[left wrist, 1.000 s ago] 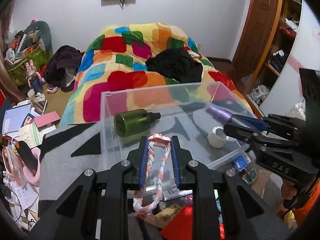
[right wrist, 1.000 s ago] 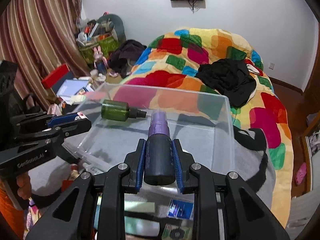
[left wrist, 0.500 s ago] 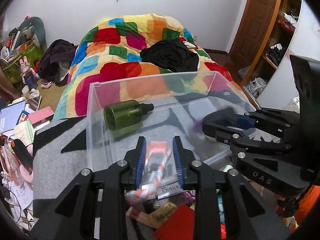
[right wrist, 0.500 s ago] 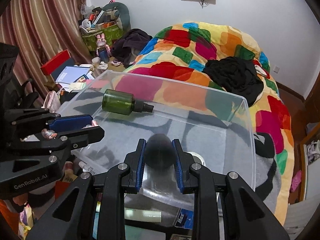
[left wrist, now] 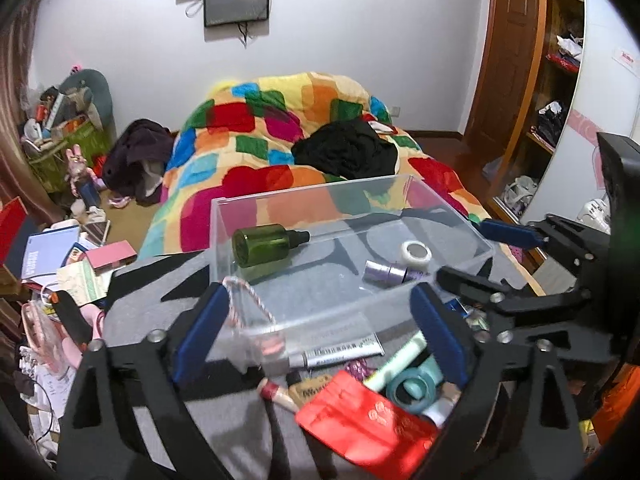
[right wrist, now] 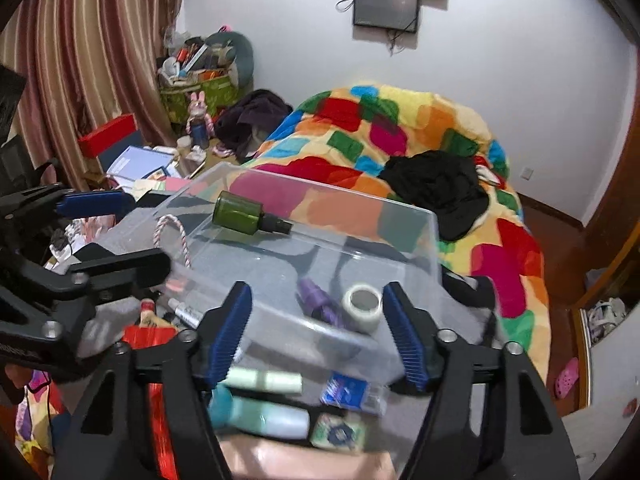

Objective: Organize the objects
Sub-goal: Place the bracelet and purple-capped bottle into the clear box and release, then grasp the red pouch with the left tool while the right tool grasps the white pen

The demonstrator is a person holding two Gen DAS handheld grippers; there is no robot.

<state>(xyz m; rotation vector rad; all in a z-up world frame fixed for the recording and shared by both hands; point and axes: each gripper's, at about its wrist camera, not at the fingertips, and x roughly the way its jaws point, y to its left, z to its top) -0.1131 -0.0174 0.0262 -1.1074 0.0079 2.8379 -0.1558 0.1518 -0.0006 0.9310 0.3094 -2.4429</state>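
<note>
Both grippers have let go since a second ago: the pink-and-white braided rope that sat between the left gripper's pads now hangs over the near left corner of the clear plastic box, and the purple bottle that the right gripper carried now lies on the box floor.

Inside the box, a green bottle with a black cap lies on its side toward the far left corner. The purple bottle lies on its side near the right wall, just beside a white roll of tape. The rope loops across the near left rim, part in and part out.

Against the box's near wall, outside it, small things lie heaped on the grey blanket: a red pouch, a white tube, a pale green stick and a teal roll.

The left gripper has its jaws wide apart and opening, with nothing between the blue pads; its left pad sits close beside the rope, and whether they touch is unclear. The right gripper has its jaws apart and opening too, holding nothing, and hangs over the box's near edge with the purple bottle and tape beyond its tips.
</note>
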